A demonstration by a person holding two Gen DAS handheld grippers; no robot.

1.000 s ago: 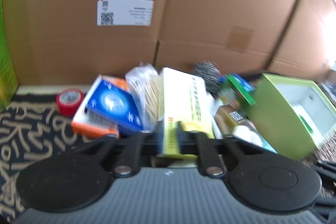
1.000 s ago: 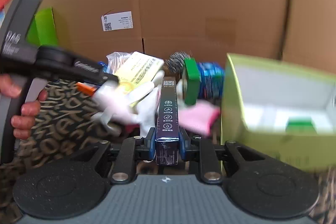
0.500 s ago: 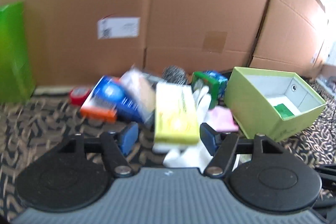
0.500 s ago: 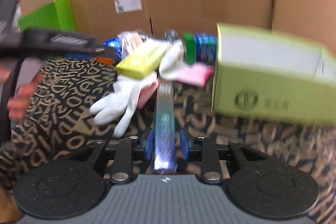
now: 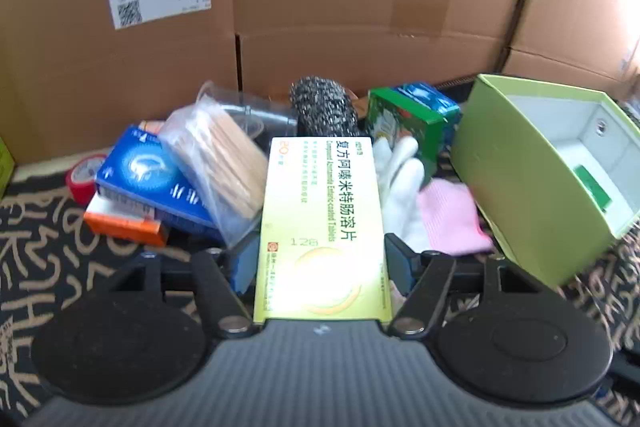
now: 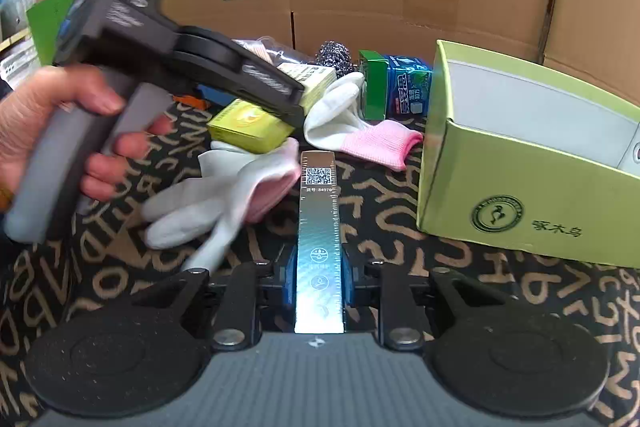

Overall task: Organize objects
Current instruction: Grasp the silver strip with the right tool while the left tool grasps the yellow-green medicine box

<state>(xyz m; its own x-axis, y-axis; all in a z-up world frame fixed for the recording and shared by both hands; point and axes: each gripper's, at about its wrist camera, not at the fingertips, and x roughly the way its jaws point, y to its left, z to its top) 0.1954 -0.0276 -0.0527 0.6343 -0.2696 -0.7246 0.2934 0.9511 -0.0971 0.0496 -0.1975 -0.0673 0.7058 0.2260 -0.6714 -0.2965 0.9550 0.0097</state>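
Observation:
A yellow-green medicine box (image 5: 320, 211) lies flat between the blue pads of my left gripper (image 5: 320, 259), which is shut across its width. In the right wrist view that box (image 6: 248, 125) hangs at the left gripper's (image 6: 296, 107) tip, just above a white glove (image 6: 208, 211). My right gripper (image 6: 319, 279) holds a slim silvery-blue box (image 6: 319, 227) lengthwise; its jaws are closing, with the pads against the box's sides. An open light-green box (image 6: 520, 187) stands to the right, mostly empty inside (image 5: 580, 163).
The pile behind holds a blue box (image 5: 148, 179), an orange box (image 5: 120, 227), a bag of wooden sticks (image 5: 224, 163), a steel scourer (image 5: 324, 107), a green carton (image 5: 400, 123) and a red tape roll (image 5: 82, 175). Cardboard cartons (image 5: 360, 7) wall the back. A person's hand (image 6: 48, 131) grips the left handle.
The left gripper went from a narrow pinch to jaws spread across the yellow-green box's width and moved closer to the pile. The right gripper kept the slim box and shifted slightly.

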